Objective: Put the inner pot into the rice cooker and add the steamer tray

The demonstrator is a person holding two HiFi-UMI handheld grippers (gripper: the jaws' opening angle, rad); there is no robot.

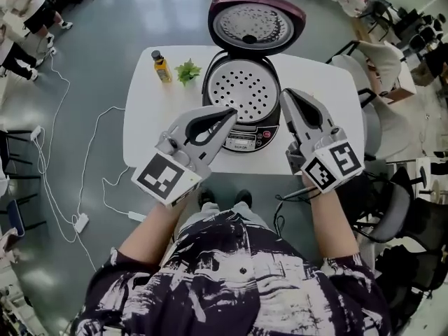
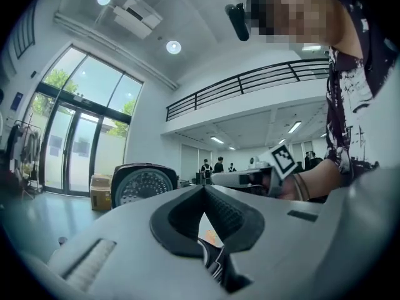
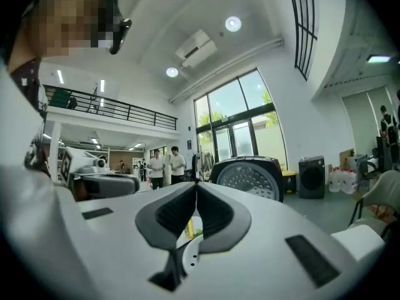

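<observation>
White perforated steamer tray (image 1: 244, 89) sits inside the open rice cooker (image 1: 245, 140); my left gripper (image 1: 233, 110), clenched empty, hovers at its seven o'clock, my right gripper (image 1: 285, 94) likewise at three; panel print unreadable.

Glossy plastic rice cooker (image 1: 248, 137) w/ smooth matt steamer tray (image 1: 245, 89)

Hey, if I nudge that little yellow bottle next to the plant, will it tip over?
Likely, yes: the bottle stands upright, tall and narrow, so a push near its dark cap could topple it. Being round, it would probably then roll on the smooth white table.
</observation>
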